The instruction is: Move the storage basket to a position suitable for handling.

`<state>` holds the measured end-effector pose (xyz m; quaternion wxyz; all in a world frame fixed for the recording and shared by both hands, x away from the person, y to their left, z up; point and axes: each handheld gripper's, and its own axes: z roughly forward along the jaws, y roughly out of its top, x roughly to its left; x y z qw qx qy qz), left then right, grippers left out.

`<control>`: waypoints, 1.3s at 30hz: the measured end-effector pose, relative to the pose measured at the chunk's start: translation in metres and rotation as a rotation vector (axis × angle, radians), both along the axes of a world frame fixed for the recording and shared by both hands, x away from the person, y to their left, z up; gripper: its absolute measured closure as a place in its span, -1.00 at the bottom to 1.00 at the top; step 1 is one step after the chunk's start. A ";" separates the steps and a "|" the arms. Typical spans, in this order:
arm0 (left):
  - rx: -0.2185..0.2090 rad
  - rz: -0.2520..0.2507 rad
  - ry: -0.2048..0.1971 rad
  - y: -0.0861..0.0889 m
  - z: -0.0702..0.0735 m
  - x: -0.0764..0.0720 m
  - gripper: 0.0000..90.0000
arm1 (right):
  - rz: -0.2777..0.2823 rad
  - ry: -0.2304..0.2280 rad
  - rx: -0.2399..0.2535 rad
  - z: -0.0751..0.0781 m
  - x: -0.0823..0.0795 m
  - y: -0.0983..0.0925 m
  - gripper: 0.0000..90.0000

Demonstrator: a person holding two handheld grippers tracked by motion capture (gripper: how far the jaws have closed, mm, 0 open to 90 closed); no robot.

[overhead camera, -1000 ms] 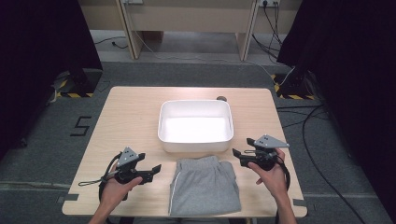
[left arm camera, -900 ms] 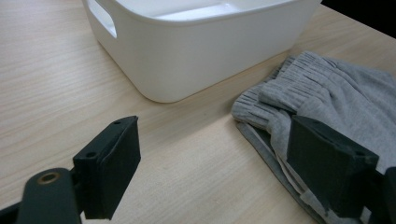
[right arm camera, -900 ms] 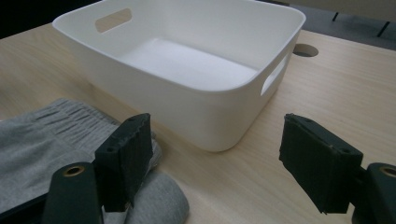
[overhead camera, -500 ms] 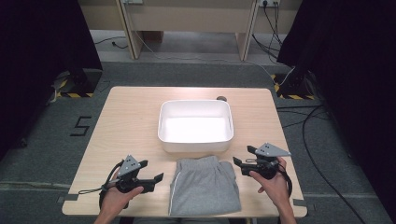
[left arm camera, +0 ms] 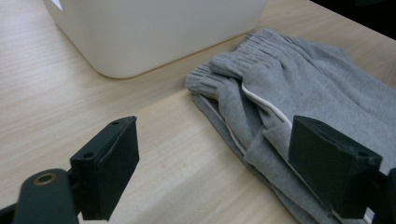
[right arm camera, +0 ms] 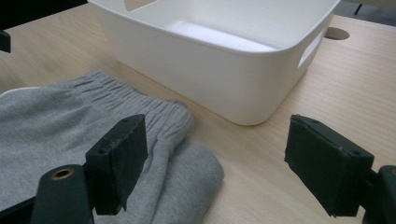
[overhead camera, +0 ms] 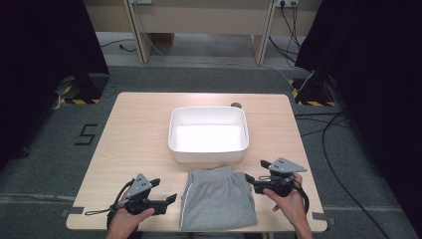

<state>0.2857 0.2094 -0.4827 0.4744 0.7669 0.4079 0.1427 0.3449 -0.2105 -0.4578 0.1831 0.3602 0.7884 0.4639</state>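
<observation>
The left gripper (left arm camera: 212,172) is hovering low over the table (overhead camera: 134,129) with its jaws spread wide, gripping nothing. Between them bare wood is showing on one side, and the folded edge of the grey shorts (left arm camera: 299,107) is lying just inside the other jaw, with the white stripe (left arm camera: 266,100) running along a fold. Whether that jaw is touching the cloth cannot be told. Beyond the jaws, the white bin (left arm camera: 154,32) is sitting near the elastic waistband.

The right gripper (right arm camera: 215,163) is also standing wide open and empty. Its one jaw is hanging over the rolled corner of the grey shorts (right arm camera: 56,126), the other over bare wood. Just ahead of the jaws the white bin (right arm camera: 224,51) is resting, its side handle slot facing that gripper.

From the high view, the left gripper (overhead camera: 171,199) and right gripper (overhead camera: 248,178) are flanking the grey shorts (overhead camera: 216,204), which are lying at the table's near edge, waistband almost against the white bin (overhead camera: 209,149). A hand is holding each gripper from below.
</observation>
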 end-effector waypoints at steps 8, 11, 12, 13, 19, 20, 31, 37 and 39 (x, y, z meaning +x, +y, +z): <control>-0.017 0.000 0.015 0.000 -0.004 -0.007 -0.66 | 0.022 0.009 -0.004 -0.005 -0.003 0.005 -0.58; -0.019 -0.003 0.022 -0.001 -0.006 -0.010 -0.67 | 0.020 0.014 0.001 -0.006 -0.005 0.004 -0.59; -0.020 -0.005 0.022 -0.001 -0.006 -0.010 -0.67 | 0.018 0.017 0.003 -0.006 -0.005 0.004 -0.59; -0.019 -0.006 0.025 -0.002 -0.007 -0.011 -0.67 | 0.019 0.019 0.006 -0.007 -0.006 0.003 -0.59; -0.005 -0.028 0.028 -0.009 -0.011 -0.016 -0.67 | 0.026 0.042 -0.003 -0.014 -0.008 0.005 -0.59; -0.002 -0.031 0.030 -0.010 -0.011 -0.017 -0.67 | 0.027 0.051 -0.007 -0.016 -0.009 0.006 -0.59; 0.010 -0.065 0.061 -0.024 -0.022 -0.022 -0.67 | 0.052 0.078 -0.038 -0.029 -0.006 0.010 -0.62; 0.012 -0.069 0.073 -0.027 -0.025 -0.027 -0.67 | 0.067 0.086 -0.041 -0.030 -0.008 0.013 -0.62; 0.015 -0.073 0.074 -0.029 -0.026 -0.028 -0.67 | 0.069 0.086 -0.046 -0.030 -0.007 0.013 -0.62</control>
